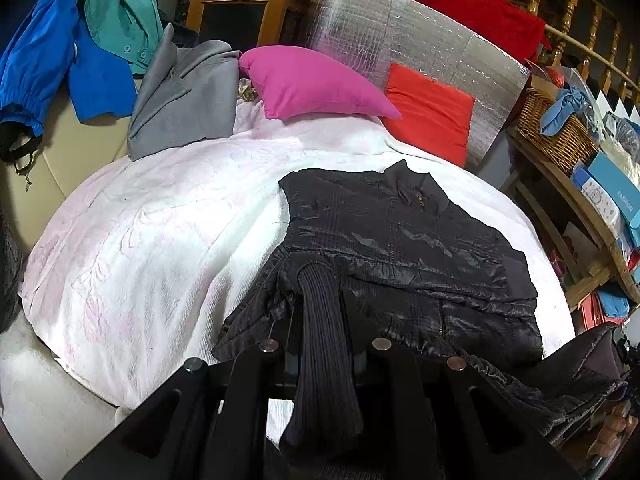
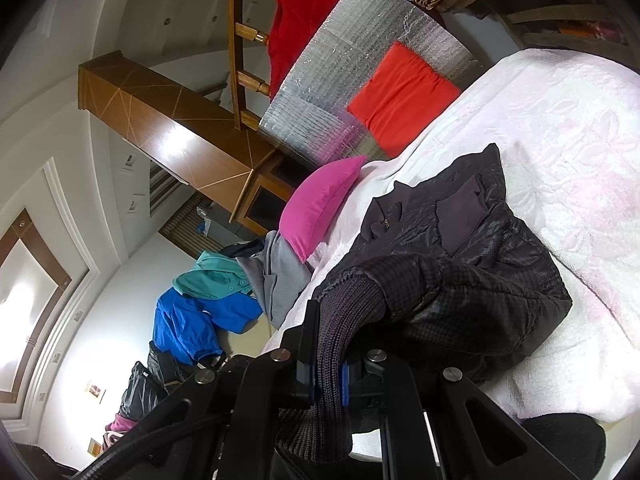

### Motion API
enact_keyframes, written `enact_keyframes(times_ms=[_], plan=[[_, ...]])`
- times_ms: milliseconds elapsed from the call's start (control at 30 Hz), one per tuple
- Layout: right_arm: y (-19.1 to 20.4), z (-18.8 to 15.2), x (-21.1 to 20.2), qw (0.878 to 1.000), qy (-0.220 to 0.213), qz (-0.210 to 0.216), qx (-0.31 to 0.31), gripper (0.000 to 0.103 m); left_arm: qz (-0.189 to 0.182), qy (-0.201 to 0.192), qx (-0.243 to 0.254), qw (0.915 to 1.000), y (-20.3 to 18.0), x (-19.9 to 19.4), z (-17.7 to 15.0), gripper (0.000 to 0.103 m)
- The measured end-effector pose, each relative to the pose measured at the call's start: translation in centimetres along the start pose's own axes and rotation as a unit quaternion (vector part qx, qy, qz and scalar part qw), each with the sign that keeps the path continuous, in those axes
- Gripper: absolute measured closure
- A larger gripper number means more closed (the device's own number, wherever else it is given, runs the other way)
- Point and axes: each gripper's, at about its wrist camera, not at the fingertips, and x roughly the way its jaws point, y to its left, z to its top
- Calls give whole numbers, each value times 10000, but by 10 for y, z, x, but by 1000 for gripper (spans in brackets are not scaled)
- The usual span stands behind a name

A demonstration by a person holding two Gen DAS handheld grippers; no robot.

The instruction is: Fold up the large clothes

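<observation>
A black quilted jacket [image 1: 404, 248] lies front up on the white blanket [image 1: 160, 232] that covers the bed, its collar and zip pull towards the pillows and its lower part bunched near the cameras. The left gripper [image 1: 320, 344] is clenched on the jacket's ribbed cuff [image 1: 320, 360], which runs down between the two fingers and hangs over the mount. In the right wrist view the right gripper [image 2: 332, 360] grips another ribbed cuff [image 2: 340, 320] in the same way, the sleeve arching up from it to the body of the jacket. A pink pillow [image 1: 312, 84] and a red cushion [image 1: 430, 114] sit beyond the collar, and a grey garment [image 1: 180, 100] lies at the blanket's far left edge
</observation>
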Motion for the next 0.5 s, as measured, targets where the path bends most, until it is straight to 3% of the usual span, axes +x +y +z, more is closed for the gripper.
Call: enact_keyframes(times_ms=[500], plan=[[1,-3,0,9999,-37,-99,-15,95,-25,-20,-1,10000,-1,2,1,88]])
